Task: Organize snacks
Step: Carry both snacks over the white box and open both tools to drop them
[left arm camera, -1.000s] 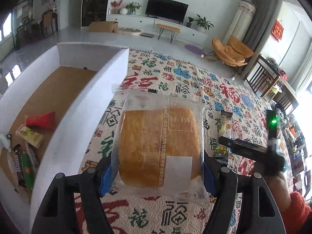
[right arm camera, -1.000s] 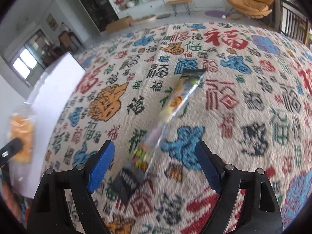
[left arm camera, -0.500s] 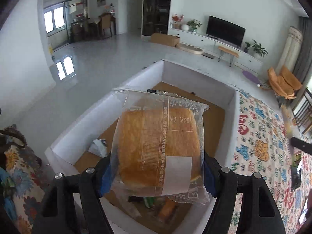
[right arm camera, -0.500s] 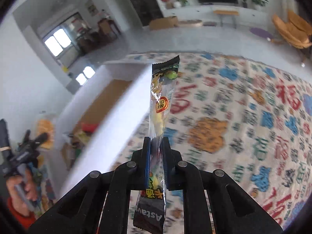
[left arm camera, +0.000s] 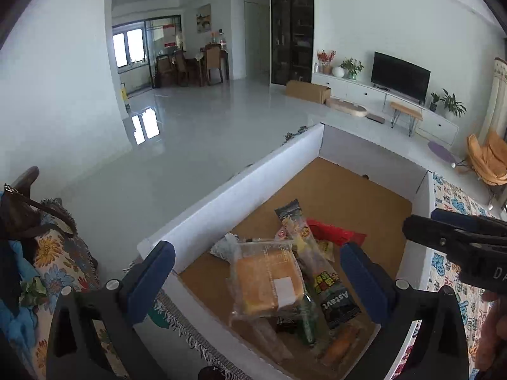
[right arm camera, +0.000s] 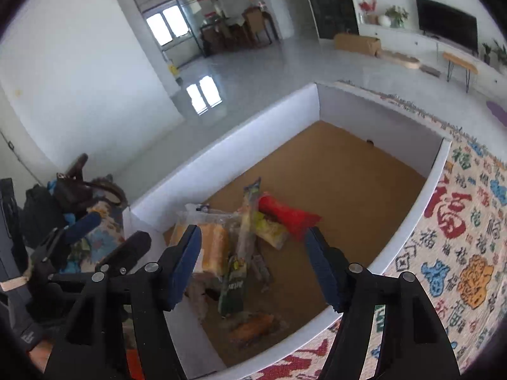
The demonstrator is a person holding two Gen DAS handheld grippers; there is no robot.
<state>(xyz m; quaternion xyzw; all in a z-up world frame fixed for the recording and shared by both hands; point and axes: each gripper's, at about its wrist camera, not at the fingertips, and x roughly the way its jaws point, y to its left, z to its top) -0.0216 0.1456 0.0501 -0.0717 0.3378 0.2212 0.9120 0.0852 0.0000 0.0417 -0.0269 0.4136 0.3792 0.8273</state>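
Snacks lie heaped at the near end of a white-walled box with a brown cardboard floor. On top sits a clear packet of golden cake with a white label; a long candy stick pack, black at its near end, lies against its right side. Behind them lies one red packet, beside a yellow packet; an orange one is nearest, blurred. Smaller wrappers beneath cannot be counted.

Both tools hang over the pile, empty. The left gripper has just opened its jaws wide, the cake lying loose below. The right gripper has also just opened, nothing between its fingers.

The far half of the box floor is bare. A patterned rug borders the box's right wall; bare tiles stretch beyond the left.
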